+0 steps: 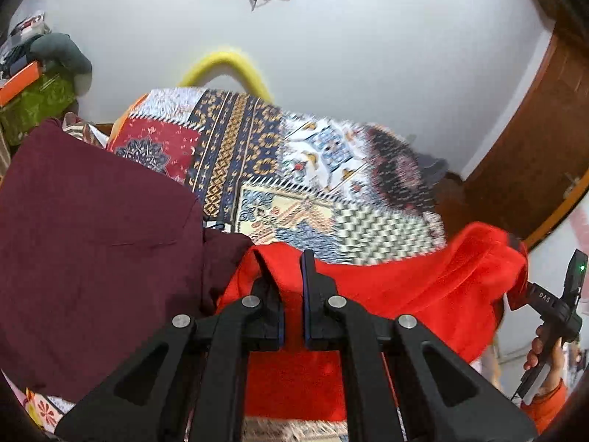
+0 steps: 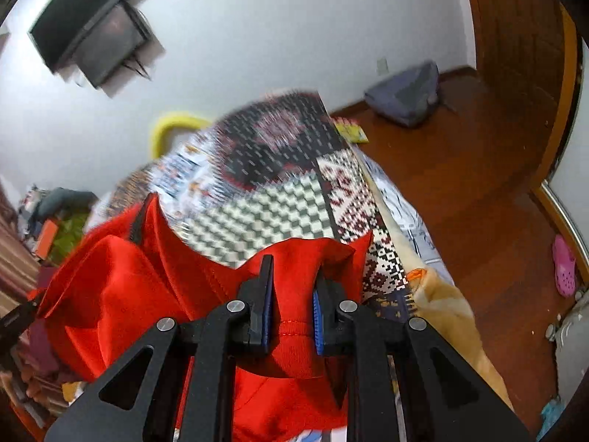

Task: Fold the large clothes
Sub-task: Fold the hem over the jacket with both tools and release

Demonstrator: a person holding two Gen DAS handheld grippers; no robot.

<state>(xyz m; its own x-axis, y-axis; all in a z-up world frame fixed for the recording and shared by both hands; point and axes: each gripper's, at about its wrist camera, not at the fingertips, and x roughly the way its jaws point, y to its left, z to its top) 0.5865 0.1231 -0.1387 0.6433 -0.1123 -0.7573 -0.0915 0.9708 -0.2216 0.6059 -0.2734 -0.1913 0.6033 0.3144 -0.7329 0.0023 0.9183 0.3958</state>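
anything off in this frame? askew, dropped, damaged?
Nothing damaged. The red garment hangs bunched between both grippers over the patterned blanket. A pink shoe lies alone on the wooden floor, a grey bag by the wall.

Your black two-finger left gripper (image 1: pixel 292 280) had blue pads and silver pivot screws; beside it, your orange sleeve (image 1: pixel 545 403).

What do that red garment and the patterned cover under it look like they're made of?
The red garment looks like a soft knit, perhaps fleece or sweatshirt cotton: matte, with fine ribbing and a stitched seam showing between the right gripper pads. The patterned cover seems a thin printed woven cloth, flat and matte; blur hides its weave.
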